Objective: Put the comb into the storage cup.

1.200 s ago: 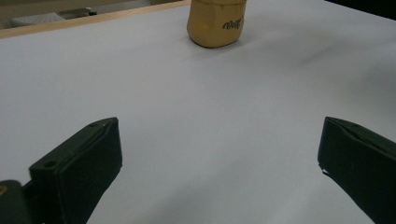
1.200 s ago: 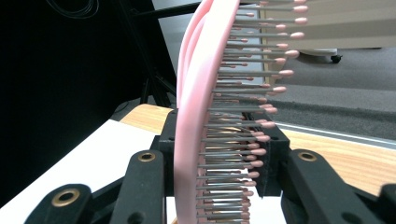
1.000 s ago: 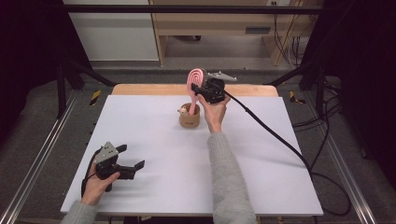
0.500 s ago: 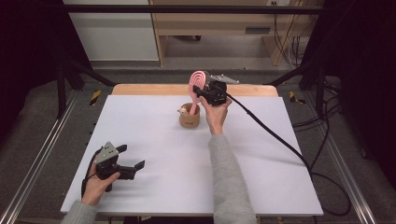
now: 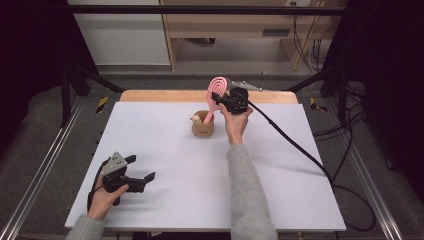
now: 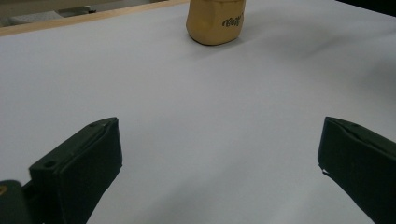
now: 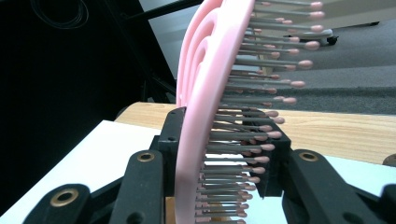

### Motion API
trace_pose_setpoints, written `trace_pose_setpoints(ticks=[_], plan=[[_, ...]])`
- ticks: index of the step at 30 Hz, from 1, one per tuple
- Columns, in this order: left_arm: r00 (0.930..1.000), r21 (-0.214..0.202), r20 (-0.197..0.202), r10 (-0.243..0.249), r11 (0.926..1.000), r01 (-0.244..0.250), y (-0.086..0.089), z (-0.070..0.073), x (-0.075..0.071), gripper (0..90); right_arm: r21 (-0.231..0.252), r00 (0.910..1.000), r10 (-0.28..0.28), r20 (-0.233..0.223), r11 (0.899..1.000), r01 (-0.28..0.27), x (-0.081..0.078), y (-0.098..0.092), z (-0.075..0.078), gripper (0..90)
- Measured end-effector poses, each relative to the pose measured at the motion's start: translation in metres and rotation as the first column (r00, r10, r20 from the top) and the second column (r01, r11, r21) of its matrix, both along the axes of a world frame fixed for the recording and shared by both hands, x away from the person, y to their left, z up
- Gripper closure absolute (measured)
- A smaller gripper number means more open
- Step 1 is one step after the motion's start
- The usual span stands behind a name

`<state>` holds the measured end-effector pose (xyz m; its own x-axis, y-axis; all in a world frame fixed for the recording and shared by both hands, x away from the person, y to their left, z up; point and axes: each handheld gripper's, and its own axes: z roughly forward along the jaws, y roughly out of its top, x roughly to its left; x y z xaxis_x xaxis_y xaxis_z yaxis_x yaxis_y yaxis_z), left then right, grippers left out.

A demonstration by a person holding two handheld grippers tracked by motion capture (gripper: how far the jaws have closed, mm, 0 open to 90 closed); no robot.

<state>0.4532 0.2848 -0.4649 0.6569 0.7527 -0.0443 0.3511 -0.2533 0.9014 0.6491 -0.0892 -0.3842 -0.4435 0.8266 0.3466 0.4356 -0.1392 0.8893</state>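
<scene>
The tan cup (image 6: 215, 21) carries a short dark scribbled logo on its side, too small and slanted to read in the left gripper view.

The right gripper (image 5: 223, 100) is clamped on a pink hairbrush (image 5: 217, 90): in the right gripper view the brush (image 7: 210, 102) stands upright between the jaws, its pink back against one pad and its pink-tipped bristles pressed against the other. From above, the brush head rises at 12 o'clock of the grip, and its handle slants down towards 7 o'clock into the cup (image 5: 202, 129), which stands just below the gripper.

The left gripper (image 5: 136, 175) rests at the table's 8 o'clock corner, jaws wide apart with nothing between them.

The table (image 5: 165, 150) has a white top with a wooden edge at 12 o'clock. Grey carpet, black frame posts and trailing cables surround it.
</scene>
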Motion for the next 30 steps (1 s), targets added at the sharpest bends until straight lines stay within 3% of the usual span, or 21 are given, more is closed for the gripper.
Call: trace_pose_setpoints(ticks=[21, 30], plan=[[1.0000, 0.000, 0.000, 0.000, 1.0000, 0.000, 0.0000, 0.0001, -0.0001, 0.0, -0.056, 0.9992, -0.040, 0.006, 0.998, 0.041, 0.0017, -0.0026, -0.0001, 59.5], [1.0000, 0.003, -0.001, -0.001, 1.0000, 0.001, -0.0003, -0.0001, 0.0001, 0.0, -0.109, 0.9991, -0.042, -0.006, 0.993, 0.041, 0.0035, -0.0059, 0.0003, 56.1]])
